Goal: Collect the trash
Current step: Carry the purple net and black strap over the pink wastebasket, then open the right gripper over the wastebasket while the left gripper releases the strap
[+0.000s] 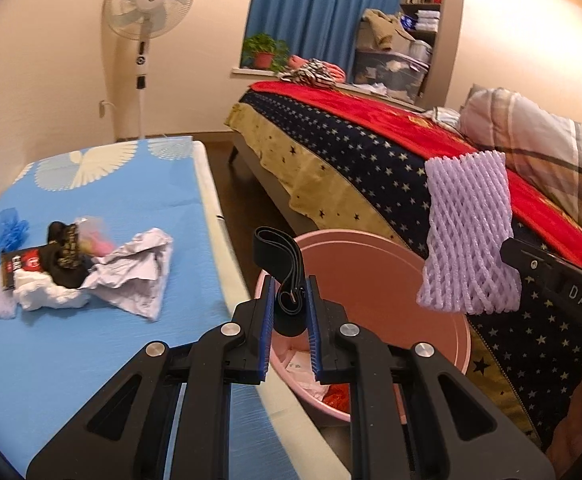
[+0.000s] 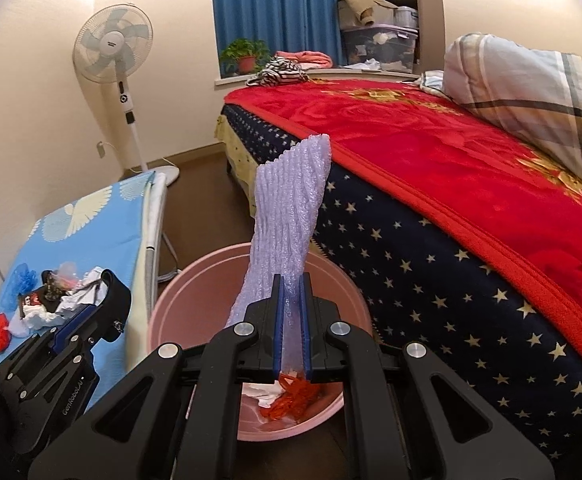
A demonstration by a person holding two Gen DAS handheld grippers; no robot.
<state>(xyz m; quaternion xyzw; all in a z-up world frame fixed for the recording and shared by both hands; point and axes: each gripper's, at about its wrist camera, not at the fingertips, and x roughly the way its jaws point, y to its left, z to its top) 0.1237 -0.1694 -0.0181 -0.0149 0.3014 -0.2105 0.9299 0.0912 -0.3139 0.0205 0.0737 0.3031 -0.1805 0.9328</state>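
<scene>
Bed (image 2: 431, 168) on the right, blue table (image 1: 91, 216) left, pink bin (image 2: 195, 304) between them. Over the bin, right gripper (image 2: 291, 320) pinches the foam net (image 2: 287, 216) tight; left gripper (image 1: 289, 316) clamps a black strap (image 1: 279, 256).

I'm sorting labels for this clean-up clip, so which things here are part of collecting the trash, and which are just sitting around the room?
Part of the job:
- black elastic band, clamped in the left gripper
- lilac foam mesh sleeve, clamped in the right gripper
- round pink plastic basin, already holding scraps
- litter pile on the blue table

Just lying about:
- white standing fan
- potted plant
- plaid pillow
</scene>
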